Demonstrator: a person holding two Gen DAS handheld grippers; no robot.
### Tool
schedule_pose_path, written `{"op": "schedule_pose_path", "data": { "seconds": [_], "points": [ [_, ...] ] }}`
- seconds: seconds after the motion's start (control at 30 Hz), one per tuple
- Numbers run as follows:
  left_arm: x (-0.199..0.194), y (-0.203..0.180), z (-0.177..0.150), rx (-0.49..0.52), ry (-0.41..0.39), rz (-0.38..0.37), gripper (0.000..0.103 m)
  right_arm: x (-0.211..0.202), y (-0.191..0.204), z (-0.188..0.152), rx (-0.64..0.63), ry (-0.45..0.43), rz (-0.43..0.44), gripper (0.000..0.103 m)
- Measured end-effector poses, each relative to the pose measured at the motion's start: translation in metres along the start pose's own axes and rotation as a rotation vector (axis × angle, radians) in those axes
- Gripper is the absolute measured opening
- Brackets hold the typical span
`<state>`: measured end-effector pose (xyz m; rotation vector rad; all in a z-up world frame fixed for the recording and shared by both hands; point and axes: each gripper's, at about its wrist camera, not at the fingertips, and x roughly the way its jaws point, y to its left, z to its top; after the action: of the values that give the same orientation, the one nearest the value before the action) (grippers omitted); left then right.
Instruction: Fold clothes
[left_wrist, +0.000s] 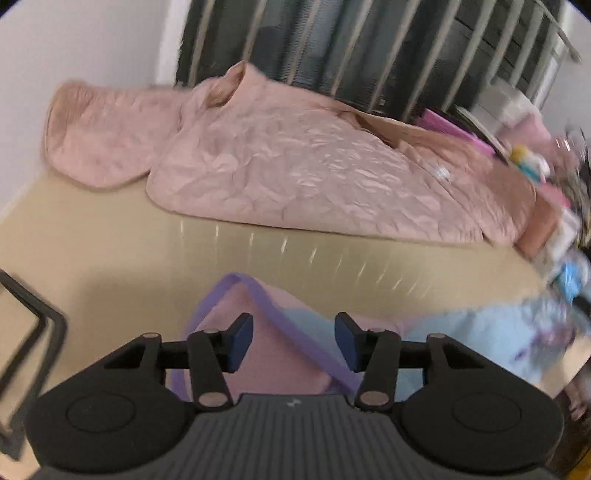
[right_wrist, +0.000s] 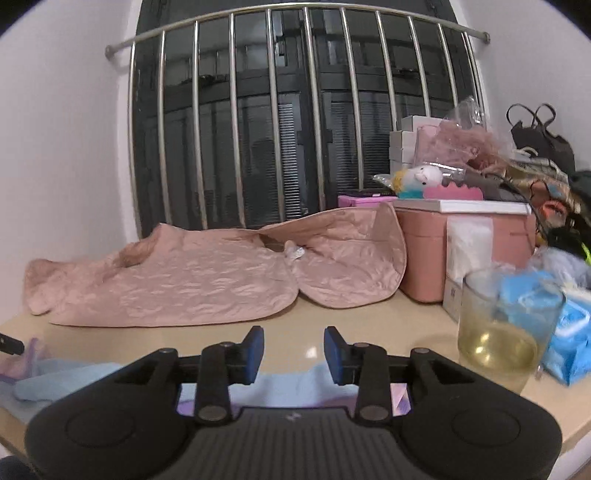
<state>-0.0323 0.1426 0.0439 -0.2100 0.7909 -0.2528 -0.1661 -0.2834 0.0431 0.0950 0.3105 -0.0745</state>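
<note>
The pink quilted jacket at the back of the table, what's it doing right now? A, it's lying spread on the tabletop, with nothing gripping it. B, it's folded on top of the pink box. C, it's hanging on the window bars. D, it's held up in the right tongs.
A: the pink quilted jacket lies spread on the table, beyond the open right tongs.

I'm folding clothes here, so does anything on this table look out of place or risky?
Yes. A glass of yellowish liquid stands on the table near the pastel garment, where cloth could catch it. The pink quilted jacket lies rumpled, unfolded.
</note>
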Motion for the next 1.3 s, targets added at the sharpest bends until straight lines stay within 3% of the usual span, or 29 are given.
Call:
{"op": "schedule_pose_path", "data": {
  "seconds": [0.07,0.1,0.17,0.23,0.37,0.47,0.57,0.67,0.8,0.87,0.97,1.03,1.07,1.13,1.23,1.3],
  "points": [
    [0.01,0.007,0.005,-0.039,0.025,-0.033,0.043,0.01,-0.001,0.005,-0.005,0.024,-0.006,0.037],
    [0.013,0.008,0.006,-0.051,0.029,-0.043,0.023,0.015,-0.002,0.007,-0.003,0.046,-0.005,0.039],
    [0.019,0.01,0.008,-0.076,0.037,-0.061,0.001,0.025,-0.005,0.01,-0.014,0.087,-0.023,0.039],
    [0.017,0.016,0.005,-0.132,-0.029,-0.092,0.0,0.038,-0.007,0.012,-0.03,0.133,-0.042,0.039],
    [-0.001,0.037,-0.008,-0.313,-0.205,-0.043,0.0,0.059,-0.019,0.008,0.018,0.195,-0.053,0.039],
    [-0.002,0.045,-0.017,-0.398,-0.226,-0.042,0.001,0.073,-0.022,0.002,0.012,0.236,-0.061,0.039],
    [-0.002,0.047,-0.02,-0.447,-0.232,-0.027,0.009,0.083,-0.018,-0.006,-0.01,0.271,-0.072,0.039],
    [0.001,0.036,-0.019,-0.398,-0.179,-0.044,0.037,0.088,-0.016,-0.011,-0.028,0.301,-0.06,0.036],
    [0.003,0.016,-0.025,-0.296,-0.13,-0.013,0.04,0.086,-0.017,-0.013,-0.019,0.282,-0.077,0.01],
    [-0.001,0.01,-0.027,-0.278,-0.148,0.05,0.04,0.083,-0.02,-0.013,-0.003,0.262,-0.111,0.009],
    [-0.01,0.005,-0.031,-0.236,-0.18,0.162,0.042,0.078,-0.021,-0.014,0.004,0.242,-0.155,0.009],
    [-0.01,0.003,-0.033,-0.201,-0.171,0.18,0.046,0.069,-0.017,-0.012,-0.014,0.206,-0.162,0.013],
    [-0.008,0.0,-0.033,-0.181,-0.159,0.174,0.047,0.065,-0.012,-0.01,-0.027,0.192,-0.138,0.013],
    [-0.002,-0.005,-0.031,-0.144,-0.137,0.171,0.047,0.057,-0.002,-0.006,-0.054,0.164,-0.092,0.028],
    [0.007,-0.009,-0.028,-0.112,-0.112,0.161,0.046,0.05,0.014,0.0,-0.066,0.153,-0.008,0.029],
    [0.01,-0.013,-0.028,-0.092,-0.107,0.14,0.039,0.045,0.027,0.002,-0.082,0.145,0.045,0.029]
  ]
}}
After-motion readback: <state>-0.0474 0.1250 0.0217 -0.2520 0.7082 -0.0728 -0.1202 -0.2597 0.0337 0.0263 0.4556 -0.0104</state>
